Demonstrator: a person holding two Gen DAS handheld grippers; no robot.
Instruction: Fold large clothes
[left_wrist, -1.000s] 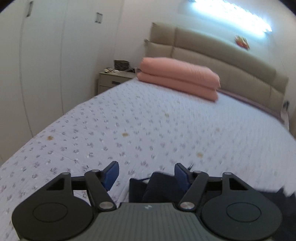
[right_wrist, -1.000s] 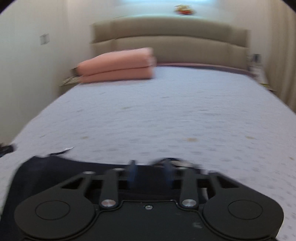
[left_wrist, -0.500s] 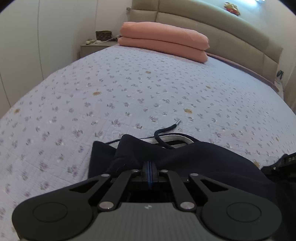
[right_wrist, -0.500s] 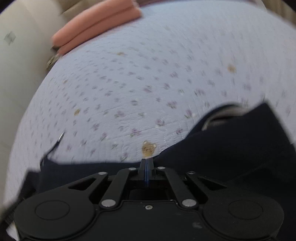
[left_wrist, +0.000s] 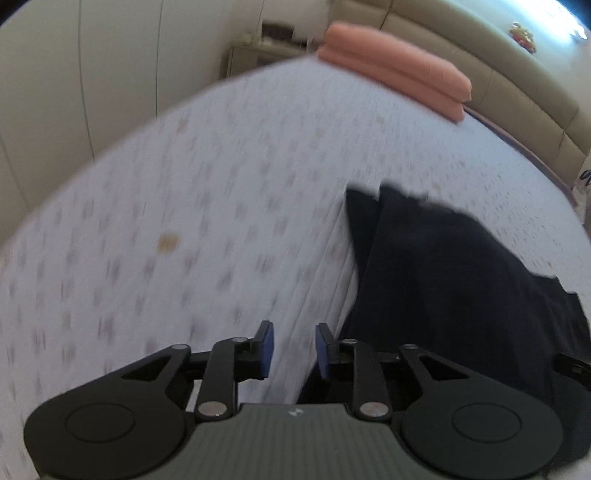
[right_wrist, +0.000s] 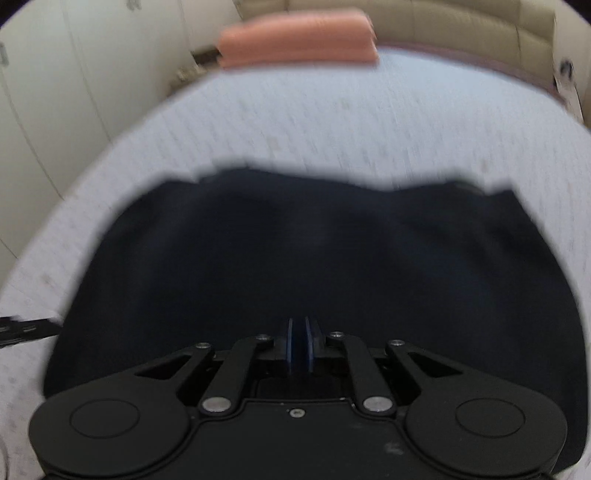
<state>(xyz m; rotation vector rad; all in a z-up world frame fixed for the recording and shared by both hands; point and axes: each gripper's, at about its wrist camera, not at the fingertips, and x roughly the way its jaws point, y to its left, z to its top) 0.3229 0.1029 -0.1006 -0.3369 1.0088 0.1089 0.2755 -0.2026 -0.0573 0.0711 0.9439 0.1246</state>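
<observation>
Lying flat, dark garment (right_wrist: 295, 251), long axis across bed (right_wrist: 332, 122)

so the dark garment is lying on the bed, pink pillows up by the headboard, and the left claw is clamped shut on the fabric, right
Not quite: the left claw is open, its blue pads apart with only bedspread between them, as the left wrist view shows. The dark garment does lie on the bed, with the pink pillows by the headboard.

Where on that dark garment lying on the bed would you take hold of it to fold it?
Probably at the corners of the dark garment. In the right wrist view it lies spread flat on the bedspread, its far edge running side to side. Come from the near side, low, and slide a finger under each far corner; the flat middle offers nothing to pinch.
</observation>
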